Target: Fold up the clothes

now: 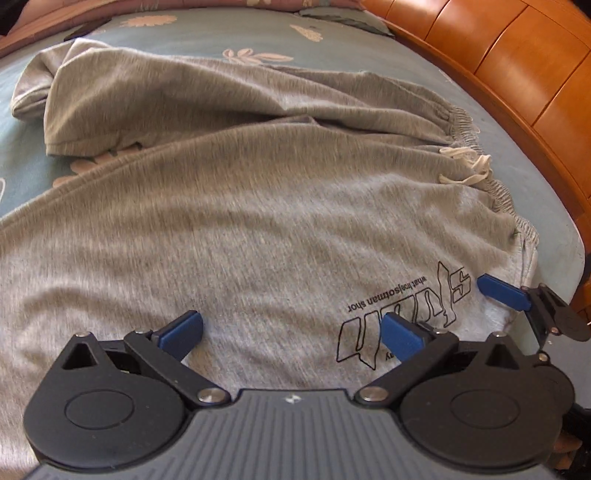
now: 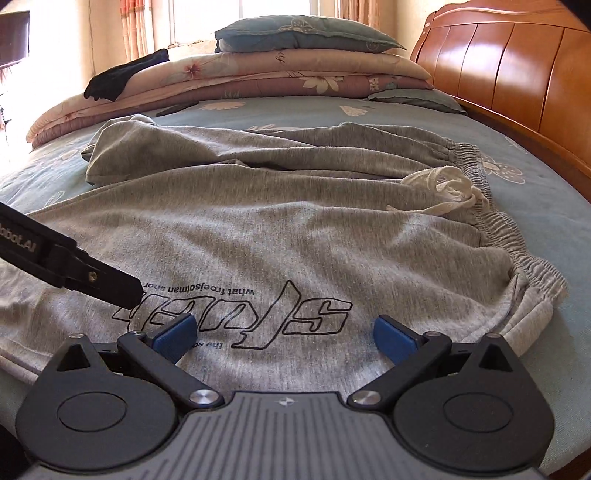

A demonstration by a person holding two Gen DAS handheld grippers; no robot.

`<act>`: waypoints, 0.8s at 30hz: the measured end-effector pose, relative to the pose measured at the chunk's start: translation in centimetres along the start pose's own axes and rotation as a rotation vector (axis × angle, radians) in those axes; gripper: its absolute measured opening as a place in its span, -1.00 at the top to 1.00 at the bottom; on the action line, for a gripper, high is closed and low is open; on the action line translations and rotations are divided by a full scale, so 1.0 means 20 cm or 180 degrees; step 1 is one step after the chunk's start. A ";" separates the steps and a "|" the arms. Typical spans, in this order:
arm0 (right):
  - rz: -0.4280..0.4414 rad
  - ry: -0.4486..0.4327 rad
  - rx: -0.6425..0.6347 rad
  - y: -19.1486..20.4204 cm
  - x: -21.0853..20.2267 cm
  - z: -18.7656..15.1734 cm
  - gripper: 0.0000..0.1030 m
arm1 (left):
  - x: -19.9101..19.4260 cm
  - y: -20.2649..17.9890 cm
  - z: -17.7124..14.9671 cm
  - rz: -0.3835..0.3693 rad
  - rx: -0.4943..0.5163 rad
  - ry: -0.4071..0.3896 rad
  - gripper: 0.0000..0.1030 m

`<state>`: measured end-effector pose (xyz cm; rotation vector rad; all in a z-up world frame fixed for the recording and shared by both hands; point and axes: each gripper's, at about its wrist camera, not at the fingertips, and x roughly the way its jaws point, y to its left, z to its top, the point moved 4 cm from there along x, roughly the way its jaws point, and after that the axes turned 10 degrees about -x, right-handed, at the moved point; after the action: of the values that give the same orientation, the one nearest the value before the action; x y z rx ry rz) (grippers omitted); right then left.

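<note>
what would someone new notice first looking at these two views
The grey sweatpants spread across the blue floral bedsheet fill both views, with a bold black outlined logo printed upside down nearest the cameras and a white drawstring bunched at the elastic waistband on the right. Both grippers, left gripper and right gripper, hover open above the logo, and folded quilts and a pillow are stacked by the orange wooden headboard.

The bed [image 2: 535, 206], under a blue-green flowered sheet, carries grey shorts [image 2: 280, 236] spread directly ahead of both claws, waistband to the right. Beyond the shorts, a stack of folded quilts [image 2: 258, 79] lies at the far edge with a pillow [image 2: 306, 37] on top. A second pillow [image 2: 417, 98] lies far right, by the wooden headboard [image 2: 517, 66].
</note>
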<state>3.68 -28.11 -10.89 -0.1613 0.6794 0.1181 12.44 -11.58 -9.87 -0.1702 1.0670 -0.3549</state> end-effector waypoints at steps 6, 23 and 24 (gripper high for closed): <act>0.0107 -0.0046 -0.0203 0.01 -0.05 -0.03 -1.00 | -0.03 0.04 -0.04 -0.0100 0.0010 -0.0167 -0.98; 0.0106 0.0452 0.1313 -0.58 0.22 0.23 -1.00 | -0.04 0.06 -0.01 -0.0365 0.0067 -0.0346 -0.99; 0.0047 0.0396 0.1336 -0.60 0.21 0.23 -1.00 | -0.04 0.06 -0.01 -0.0364 0.0104 -0.0380 -0.99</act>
<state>11.64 -38.79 -8.77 0.2413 0.8148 -0.0222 12.12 -10.16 -9.68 -0.2211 0.9354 -0.4595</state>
